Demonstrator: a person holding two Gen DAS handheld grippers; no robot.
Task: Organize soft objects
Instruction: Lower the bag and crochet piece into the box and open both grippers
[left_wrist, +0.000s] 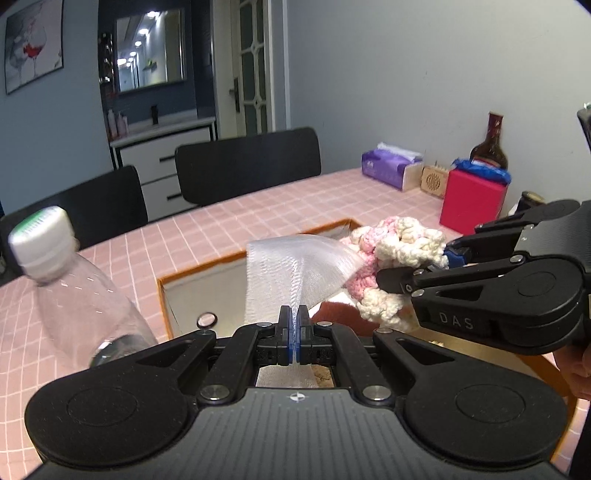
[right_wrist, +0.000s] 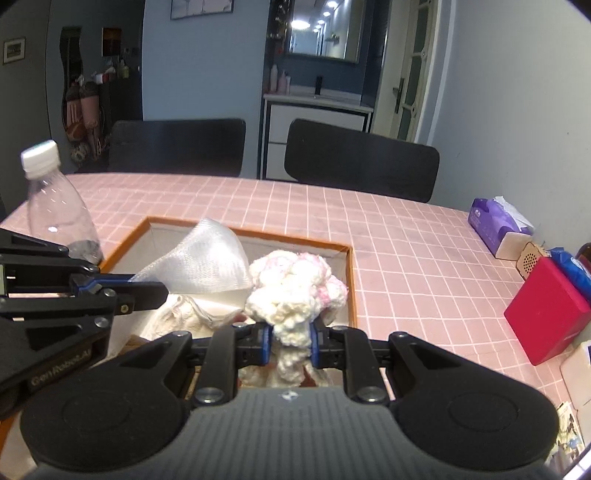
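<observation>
My left gripper (left_wrist: 294, 320) is shut on a sheer white mesh cloth (left_wrist: 291, 269), which fans out above an orange-rimmed box (left_wrist: 207, 266). My right gripper (right_wrist: 291, 341) is shut on a chunky cream-and-pink knitted piece (right_wrist: 295, 288), held over the same box (right_wrist: 351, 280). In the left wrist view the knitted piece (left_wrist: 399, 251) hangs just right of the mesh, with the right gripper (left_wrist: 417, 271) coming in from the right. In the right wrist view the left gripper (right_wrist: 146, 286) reaches in from the left with the mesh (right_wrist: 207, 258). Pale and brown soft things lie inside the box (right_wrist: 177, 317).
A clear plastic bottle (left_wrist: 70, 291) with a white cap stands left of the box on the pink checked tablecloth (right_wrist: 406, 258). A purple tissue pack (right_wrist: 495, 225), a red box (right_wrist: 546, 310), a small wooden speaker (left_wrist: 436, 181) and a dark glass bottle (left_wrist: 491, 144) line the right wall. Two black chairs (right_wrist: 362, 158) stand behind.
</observation>
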